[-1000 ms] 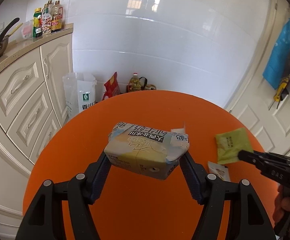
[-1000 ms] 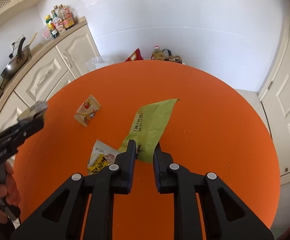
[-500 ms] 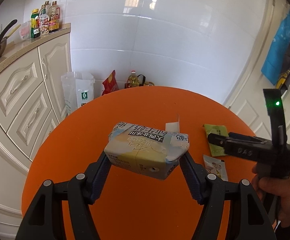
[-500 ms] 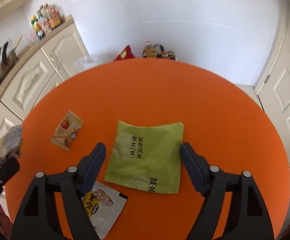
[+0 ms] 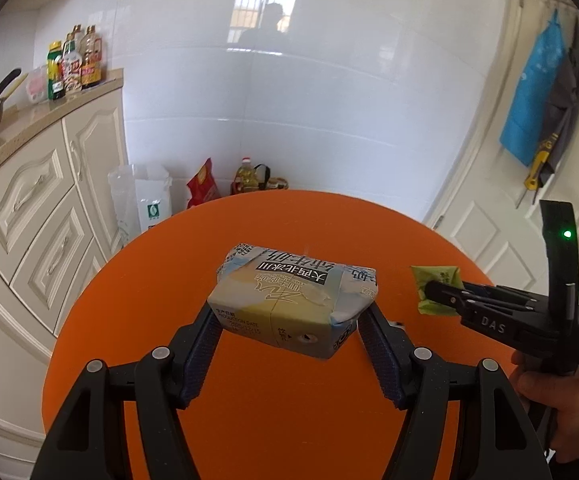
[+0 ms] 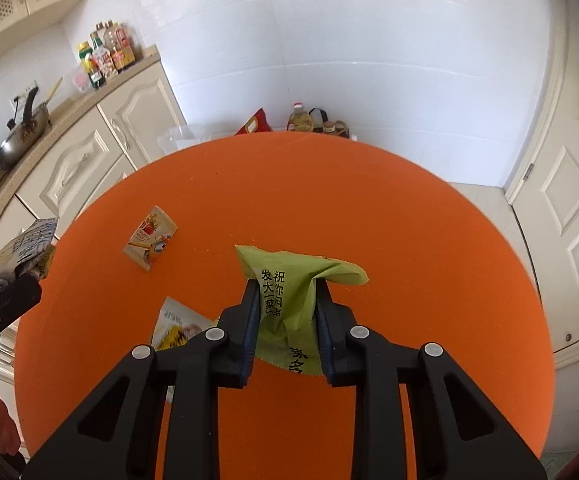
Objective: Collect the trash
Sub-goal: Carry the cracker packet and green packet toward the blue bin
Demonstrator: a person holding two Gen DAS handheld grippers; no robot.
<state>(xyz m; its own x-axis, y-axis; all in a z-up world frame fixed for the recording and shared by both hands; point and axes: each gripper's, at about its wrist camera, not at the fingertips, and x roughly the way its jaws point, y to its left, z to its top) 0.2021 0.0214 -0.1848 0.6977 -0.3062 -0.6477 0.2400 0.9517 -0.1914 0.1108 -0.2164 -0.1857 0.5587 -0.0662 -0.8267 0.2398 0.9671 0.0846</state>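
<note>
Left hand-held gripper point(image 5: 287, 320) pinches a crumpled milk carton point(image 5: 289, 300) between its two pads and holds it in the air above the round orange table point(image 5: 249, 420). Right hand-held gripper point(image 6: 285, 312) is closing its jaws on a green wrapper point(image 6: 289, 280), which bunches up between the pads while its far edge fans out just over the table. Two more snack wrappers lie flat on the table: a small printed packet point(image 6: 150, 238) to the left, well apart from the green one, and a yellow-and-white packet point(image 6: 177, 326) just beside the right hand-held gripper's left finger. Cream cabinets point(image 6: 89, 152) stand behind the table on the left.
</note>
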